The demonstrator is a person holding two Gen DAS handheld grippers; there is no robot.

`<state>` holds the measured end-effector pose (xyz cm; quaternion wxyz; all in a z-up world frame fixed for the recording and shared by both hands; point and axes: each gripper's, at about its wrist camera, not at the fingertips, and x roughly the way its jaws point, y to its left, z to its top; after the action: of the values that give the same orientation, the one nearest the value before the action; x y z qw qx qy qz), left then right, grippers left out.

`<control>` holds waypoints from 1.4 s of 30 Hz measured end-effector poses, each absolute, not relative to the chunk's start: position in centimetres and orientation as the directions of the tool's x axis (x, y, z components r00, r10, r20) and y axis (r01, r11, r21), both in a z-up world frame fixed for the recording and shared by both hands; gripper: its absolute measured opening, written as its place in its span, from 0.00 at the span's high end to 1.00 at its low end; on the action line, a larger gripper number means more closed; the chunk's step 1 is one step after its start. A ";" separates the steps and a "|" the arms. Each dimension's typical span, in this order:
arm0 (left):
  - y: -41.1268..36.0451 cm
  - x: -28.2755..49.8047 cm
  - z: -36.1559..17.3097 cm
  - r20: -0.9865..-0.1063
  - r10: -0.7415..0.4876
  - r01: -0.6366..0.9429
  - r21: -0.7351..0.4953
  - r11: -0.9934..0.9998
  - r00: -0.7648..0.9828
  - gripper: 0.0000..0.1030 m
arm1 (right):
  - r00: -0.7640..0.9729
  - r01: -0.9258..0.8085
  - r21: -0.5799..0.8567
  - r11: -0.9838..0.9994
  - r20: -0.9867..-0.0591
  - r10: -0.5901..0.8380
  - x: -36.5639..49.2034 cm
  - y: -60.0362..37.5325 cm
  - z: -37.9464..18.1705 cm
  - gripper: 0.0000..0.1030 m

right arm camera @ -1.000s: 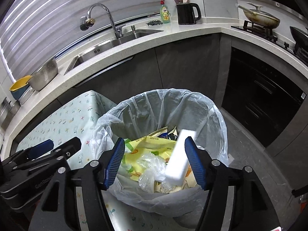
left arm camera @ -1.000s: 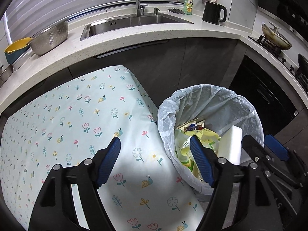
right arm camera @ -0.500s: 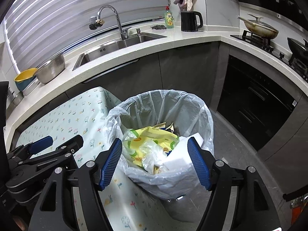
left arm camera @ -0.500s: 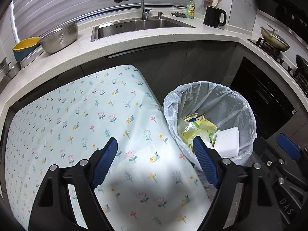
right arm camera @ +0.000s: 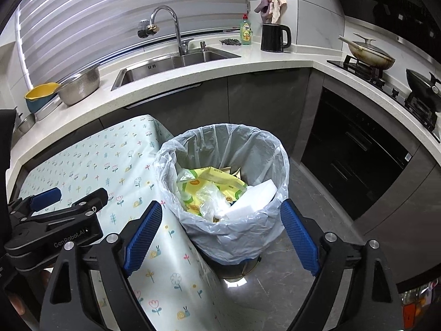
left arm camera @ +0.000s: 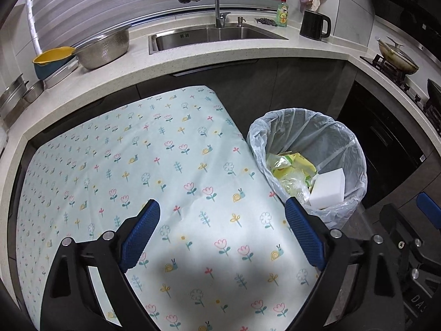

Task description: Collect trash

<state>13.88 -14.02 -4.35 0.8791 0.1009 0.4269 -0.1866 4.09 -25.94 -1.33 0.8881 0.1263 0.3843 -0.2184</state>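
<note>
- Both tools, left and right, are gaping wide, gripping nothing.
- I am checking the table for leftovers.
- I am keeping clear of the bin, where the sponge is lying.

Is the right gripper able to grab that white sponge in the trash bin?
Probably yes. The right gripper is open and empty, the bin has no lid, and the white sponge lies on top of the wrappers with nothing over it.
</note>
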 end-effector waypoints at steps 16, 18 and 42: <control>-12.5 11.9 -5.0 -0.795 -0.194 0.378 0.049 0.924 0.575 0.14 | 0.610 0.469 0.045 0.882 -0.739 -0.286 2.6 -24.5 -1.7 0.06; -12.5 11.8 -5.0 -0.793 -0.191 0.376 0.052 0.925 0.579 0.14 | 0.608 0.466 0.046 0.883 -0.742 -0.282 2.5 -24.5 -1.9 0.06; -12.5 10.7 -5.8 -0.798 -0.164 0.369 0.078 0.926 0.579 0.09 | 0.593 0.449 0.026 0.893 -0.756 -0.276 1.9 -24.0 -2.7 0.06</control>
<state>10.73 -12.51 -5.82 0.8807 0.1185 0.4329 -0.1513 1.86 -23.99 -2.74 0.8859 0.1075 0.4021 -0.2048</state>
